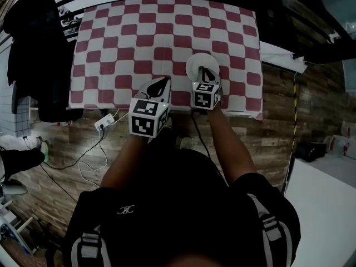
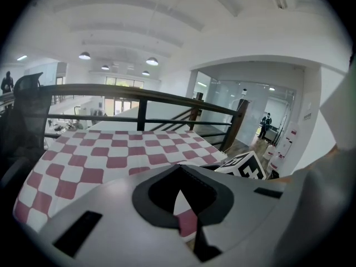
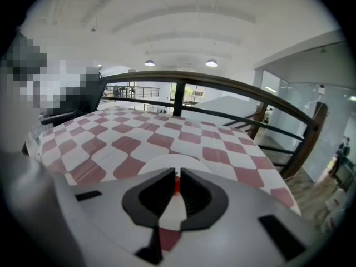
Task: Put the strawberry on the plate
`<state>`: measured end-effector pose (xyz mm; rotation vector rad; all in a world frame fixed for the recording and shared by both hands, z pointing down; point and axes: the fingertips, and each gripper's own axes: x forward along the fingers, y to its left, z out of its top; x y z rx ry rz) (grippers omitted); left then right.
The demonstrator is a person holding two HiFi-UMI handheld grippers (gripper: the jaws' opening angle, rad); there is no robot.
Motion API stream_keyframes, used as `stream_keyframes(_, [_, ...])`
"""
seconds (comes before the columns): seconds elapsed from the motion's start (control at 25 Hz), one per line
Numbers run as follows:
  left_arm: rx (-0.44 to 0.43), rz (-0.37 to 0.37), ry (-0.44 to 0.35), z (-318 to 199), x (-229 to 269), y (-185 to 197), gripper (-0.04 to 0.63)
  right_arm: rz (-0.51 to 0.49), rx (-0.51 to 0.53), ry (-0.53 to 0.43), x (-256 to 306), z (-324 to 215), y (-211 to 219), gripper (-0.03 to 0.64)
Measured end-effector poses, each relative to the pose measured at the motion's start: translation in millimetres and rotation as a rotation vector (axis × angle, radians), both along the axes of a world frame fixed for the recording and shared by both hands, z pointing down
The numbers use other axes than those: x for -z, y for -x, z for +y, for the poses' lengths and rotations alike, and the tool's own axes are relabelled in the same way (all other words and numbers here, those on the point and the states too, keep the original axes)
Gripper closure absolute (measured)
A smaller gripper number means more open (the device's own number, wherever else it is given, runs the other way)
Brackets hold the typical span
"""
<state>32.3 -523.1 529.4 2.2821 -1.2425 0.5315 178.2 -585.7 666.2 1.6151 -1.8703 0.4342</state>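
A small red strawberry (image 3: 177,184) sits between the tips of my right gripper (image 3: 177,177), which is shut on it with only a narrow gap. It hangs just over a white plate (image 3: 158,163) on the red-and-white checked cloth (image 3: 128,143). In the head view the right gripper (image 1: 204,71) reaches over the plate (image 1: 194,63) near the table's front edge, and the strawberry is hidden there. My left gripper (image 1: 164,81) is to its left over the cloth's front edge, shut and empty. In its own view the left gripper (image 2: 179,168) has its tips meeting.
The checked cloth (image 1: 139,43) covers the whole table. A dark railing (image 3: 233,88) runs behind the table's far side. Dark clothing (image 1: 33,49) hangs at the left. A power strip (image 1: 104,122) and cables lie on the wooden floor below the front edge.
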Motion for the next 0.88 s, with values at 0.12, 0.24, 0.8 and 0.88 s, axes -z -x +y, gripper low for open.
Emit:
stream_keyframes(0.12, [-0.017, 0.006, -0.022, -1.2, 9.3, -12.0, 0.597, -0.033, -0.026, -0.046, 20.9, 9.5, -8.0, 0.601])
stream_keyframes(0.24, [-0.036, 0.012, -0.051, -1.5, 21.2, -25.5, 0.597, -0.089, -0.043, -0.09, 46.9, 20.8, -14.7, 0.603])
stream_keyframes(0.8, [-0.132, 0.053, -0.168, 10.8, 81.1, -88.9, 0.597, -0.234, -0.065, -0.348, 207.4, 61.5, -43.0, 0.604])
stream_keyframes(0.88, [-0.141, 0.06, -0.193, 10.0, 93.5, -94.1, 0.597, -0.28, -0.07, -0.391, 232.0, 67.2, -46.8, 0.604])
